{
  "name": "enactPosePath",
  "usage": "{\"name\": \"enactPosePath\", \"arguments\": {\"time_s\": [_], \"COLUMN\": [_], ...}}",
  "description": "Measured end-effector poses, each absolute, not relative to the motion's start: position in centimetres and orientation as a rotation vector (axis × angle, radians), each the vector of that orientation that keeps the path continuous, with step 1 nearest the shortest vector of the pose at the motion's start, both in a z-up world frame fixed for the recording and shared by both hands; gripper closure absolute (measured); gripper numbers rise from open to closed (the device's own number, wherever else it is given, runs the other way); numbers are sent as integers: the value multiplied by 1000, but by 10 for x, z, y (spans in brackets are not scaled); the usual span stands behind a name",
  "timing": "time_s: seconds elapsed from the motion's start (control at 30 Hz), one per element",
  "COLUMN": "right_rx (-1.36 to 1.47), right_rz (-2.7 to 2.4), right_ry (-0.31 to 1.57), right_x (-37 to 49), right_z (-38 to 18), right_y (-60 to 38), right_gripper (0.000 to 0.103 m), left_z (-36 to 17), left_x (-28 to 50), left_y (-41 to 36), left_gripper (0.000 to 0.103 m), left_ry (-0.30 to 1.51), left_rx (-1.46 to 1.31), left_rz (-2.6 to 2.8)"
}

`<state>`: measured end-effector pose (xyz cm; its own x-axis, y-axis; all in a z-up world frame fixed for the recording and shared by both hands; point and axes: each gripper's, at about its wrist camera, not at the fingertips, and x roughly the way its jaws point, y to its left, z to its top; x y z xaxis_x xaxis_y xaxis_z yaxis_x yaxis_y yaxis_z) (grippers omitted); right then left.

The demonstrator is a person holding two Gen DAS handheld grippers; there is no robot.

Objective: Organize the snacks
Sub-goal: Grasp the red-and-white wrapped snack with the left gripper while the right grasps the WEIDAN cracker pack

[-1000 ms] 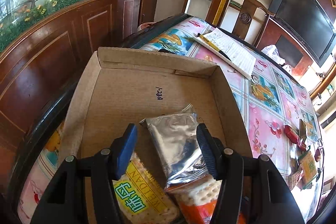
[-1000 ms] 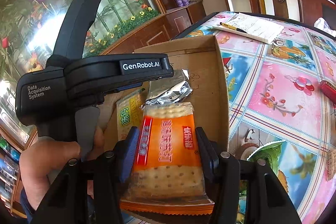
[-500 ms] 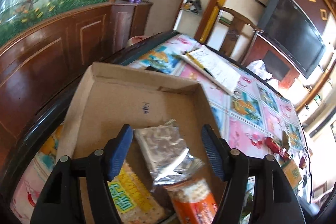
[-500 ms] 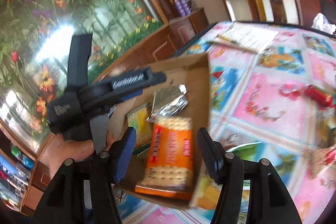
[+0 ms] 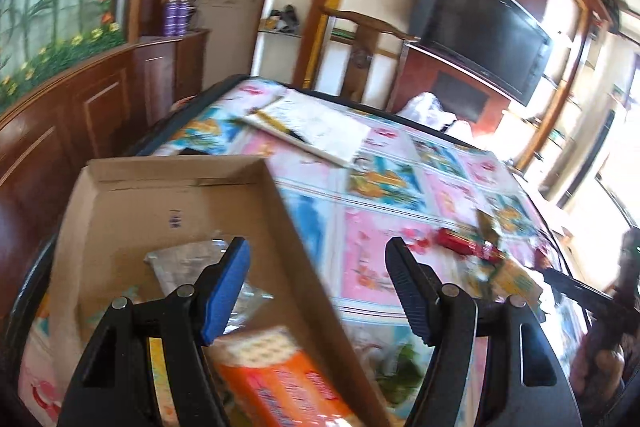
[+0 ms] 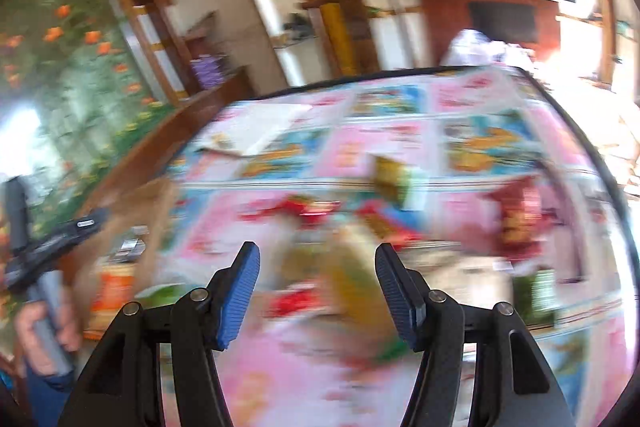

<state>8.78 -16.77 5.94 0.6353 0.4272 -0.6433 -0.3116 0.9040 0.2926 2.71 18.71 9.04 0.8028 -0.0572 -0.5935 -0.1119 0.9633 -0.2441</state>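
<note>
Risk: the right gripper (image 6: 318, 291), fingers apart and empty, faces a heap of loose snack packets (image 6: 384, 219) near the worktop's (image 5: 384, 195) right edge. That view is badly blurred, so packets cannot be told apart; a hasty pinch could take two or push one over the edge.

The left gripper (image 5: 318, 287), jaws opening with nothing between them, straddles the right wall of the shallow brown cardboard box (image 5: 280, 211) at the left edge. A drop would crush that wall.

Stowed inside: orange biscuit packet (image 5: 280, 383), silver foil packet (image 5: 184, 263).

A white notepad (image 5: 316, 127) with a pen lies towards the far edge, clear of the route.
</note>
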Motion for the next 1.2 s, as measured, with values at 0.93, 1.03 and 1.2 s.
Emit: {"name": "enactPosePath", "arguments": {"time_s": [0.93, 1.03, 1.2], "right_rx": [251, 289, 330], "right_rz": [591, 581, 576], "right_ry": [1028, 1018, 1001], "right_x": [94, 91, 89], "right_z": [21, 29, 36], "right_y": [-165, -172, -180], "right_gripper": [83, 83, 83], "left_z": [38, 33, 20], "left_x": [54, 61, 81], "left_y": [-26, -36, -48], "left_gripper": [19, 19, 53], "left_ry": [898, 878, 916], "left_rx": [283, 330, 354], "left_rz": [-356, -340, -329]}}
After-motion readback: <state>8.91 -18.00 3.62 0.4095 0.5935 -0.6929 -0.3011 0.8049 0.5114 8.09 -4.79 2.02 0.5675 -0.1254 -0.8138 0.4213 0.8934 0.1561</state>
